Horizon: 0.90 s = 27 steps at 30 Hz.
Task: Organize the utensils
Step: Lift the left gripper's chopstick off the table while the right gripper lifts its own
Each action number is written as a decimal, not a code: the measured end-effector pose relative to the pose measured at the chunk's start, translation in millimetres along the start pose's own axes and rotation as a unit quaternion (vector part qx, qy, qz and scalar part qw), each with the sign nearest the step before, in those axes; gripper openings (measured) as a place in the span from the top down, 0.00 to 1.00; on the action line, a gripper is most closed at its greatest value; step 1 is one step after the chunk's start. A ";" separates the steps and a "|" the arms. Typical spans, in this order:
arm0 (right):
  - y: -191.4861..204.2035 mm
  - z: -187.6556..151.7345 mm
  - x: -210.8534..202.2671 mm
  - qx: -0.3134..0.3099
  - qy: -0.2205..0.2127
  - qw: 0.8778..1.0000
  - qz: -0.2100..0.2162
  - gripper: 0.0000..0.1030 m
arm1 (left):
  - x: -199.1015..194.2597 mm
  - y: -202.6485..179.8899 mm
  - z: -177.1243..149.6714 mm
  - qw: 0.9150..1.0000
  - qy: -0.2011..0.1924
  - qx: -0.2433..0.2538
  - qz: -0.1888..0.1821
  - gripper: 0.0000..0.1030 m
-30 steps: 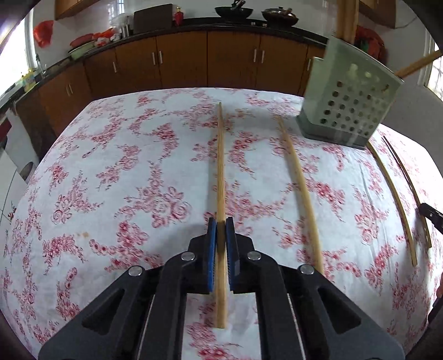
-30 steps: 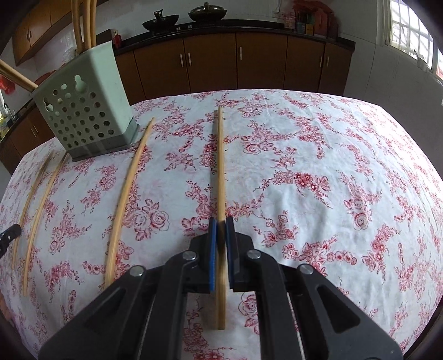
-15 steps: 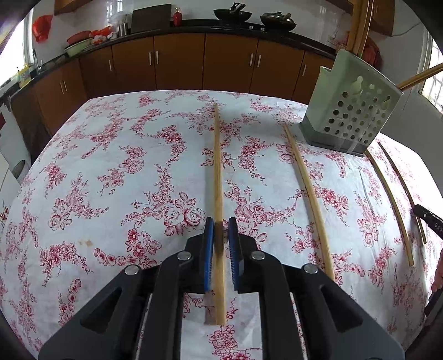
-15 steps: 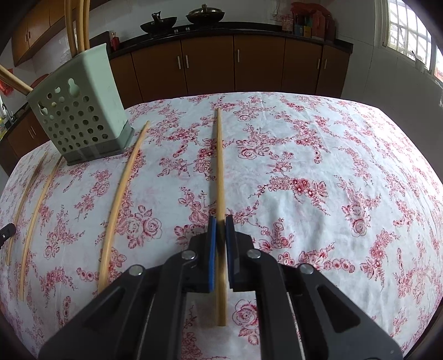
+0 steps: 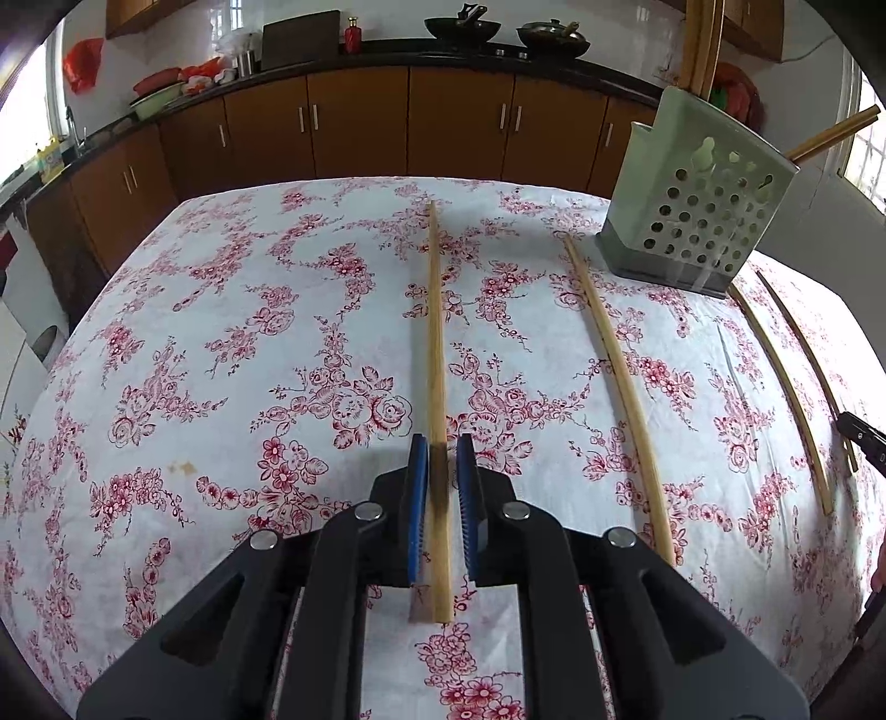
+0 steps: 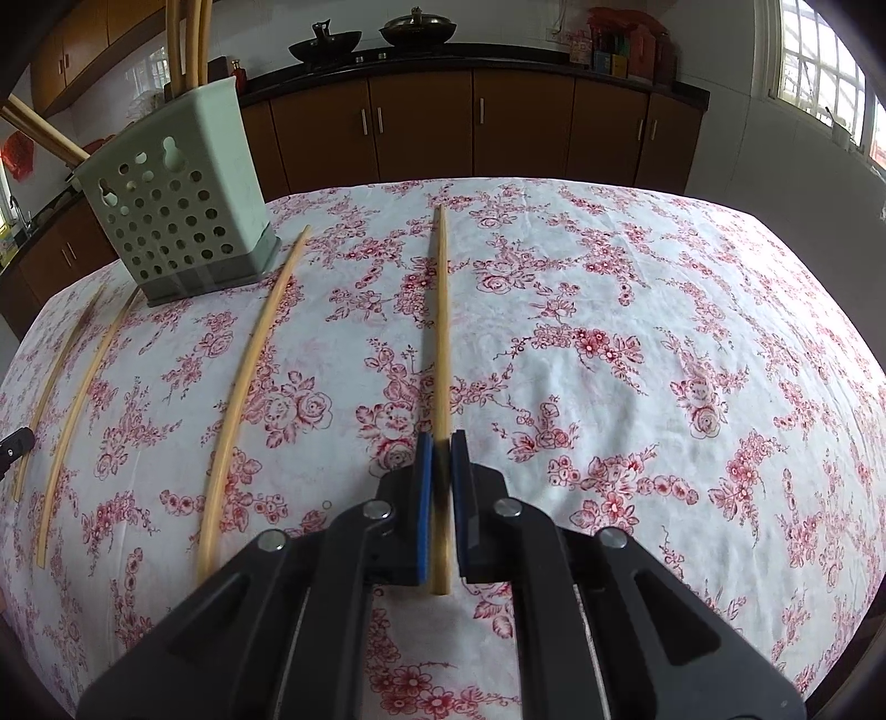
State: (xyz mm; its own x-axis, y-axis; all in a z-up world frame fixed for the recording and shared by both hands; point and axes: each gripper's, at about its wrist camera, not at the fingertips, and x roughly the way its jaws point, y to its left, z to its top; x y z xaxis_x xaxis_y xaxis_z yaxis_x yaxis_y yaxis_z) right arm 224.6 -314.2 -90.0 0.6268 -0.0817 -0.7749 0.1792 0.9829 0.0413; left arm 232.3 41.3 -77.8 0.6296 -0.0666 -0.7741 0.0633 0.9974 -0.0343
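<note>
Easing a touch wider than a second ago, the left gripper (image 5: 441, 443) now shows a sliver of daylight on each side of the left-hand chopstick (image 5: 434, 332). The jaws are very nearly closed and the stick sits right between the blue pads. Its near end casts a small shadow on the flowered tablecloth (image 5: 221, 332), so that end looks to be just off the cloth. The green holder (image 5: 703, 210) also sits smaller and farther off in the left view than it did.

Over to the right gripper (image 6: 441, 440): no change, jaws pinched tight on the right-hand chopstick (image 6: 441, 332). Its blue pads press both sides near the thick end, and the tip points away toward the far edge of the table. A thin shadow runs along the stick's left side.

Between the two held sticks lie two more, flat on the cloth and running near to far: a loose chopstick (image 6: 243, 387) and, farther left, the other loose chopstick (image 6: 82, 399).

The perforated holder stands at the far side of the table, between the two hands. Several chopsticks are already in it (image 5: 700, 50) — most upright, one slanting out to the side. Brown cabinets (image 5: 360, 133) line the wall behind.
</note>
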 end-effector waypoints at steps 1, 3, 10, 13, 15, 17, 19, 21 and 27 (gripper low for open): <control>0.1 -0.4 -0.2 0.000 0.000 1.000 0.000 0.92 | -0.6 -0.6 -0.7 1.000 0.000 0.002 0.001 0.88; 1.0 -0.9 -0.9 0.001 0.000 1.000 0.000 0.92 | -1.7 -0.5 -1.8 1.000 0.000 0.004 0.003 0.88; 0.2 -5.1 -4.6 -0.001 0.000 1.000 -0.002 0.92 | -2.7 -2.1 -2.1 1.000 0.001 0.008 0.010 0.88; 0.2 -5.2 -4.6 0.001 0.000 1.000 0.000 0.92 | -2.6 -3.1 -1.8 1.000 0.001 0.010 0.013 0.88; -0.7 -6.0 -5.3 0.002 0.000 1.000 0.002 0.92 | -2.6 -2.6 -1.6 1.000 0.001 0.009 0.011 0.88; -1.0 -5.3 -4.8 0.002 0.000 1.000 0.002 0.92 | -2.4 -2.4 -1.4 1.000 0.001 0.008 0.010 0.88; -0.9 -6.1 -5.6 0.001 0.000 1.000 0.001 0.92 | -2.4 -2.7 -1.3 1.000 0.001 0.008 0.010 0.88; -1.9 -5.0 -5.1 0.001 0.000 1.000 0.001 0.92 | -2.6 -2.5 -1.3 1.000 0.001 0.008 0.010 0.88; -2.2 -6.0 -5.9 0.002 0.000 1.000 0.002 0.92 | -2.6 -2.9 -1.4 1.000 0.001 0.007 0.010 0.88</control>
State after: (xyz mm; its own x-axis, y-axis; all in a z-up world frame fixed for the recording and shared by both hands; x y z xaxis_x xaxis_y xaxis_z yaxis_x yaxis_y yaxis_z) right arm 215.9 -314.9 -89.3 0.6276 -0.0775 -0.7747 0.1789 0.9828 0.0465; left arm 229.3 38.7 -76.6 0.6295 -0.0468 -0.7756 0.0622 0.9980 -0.0097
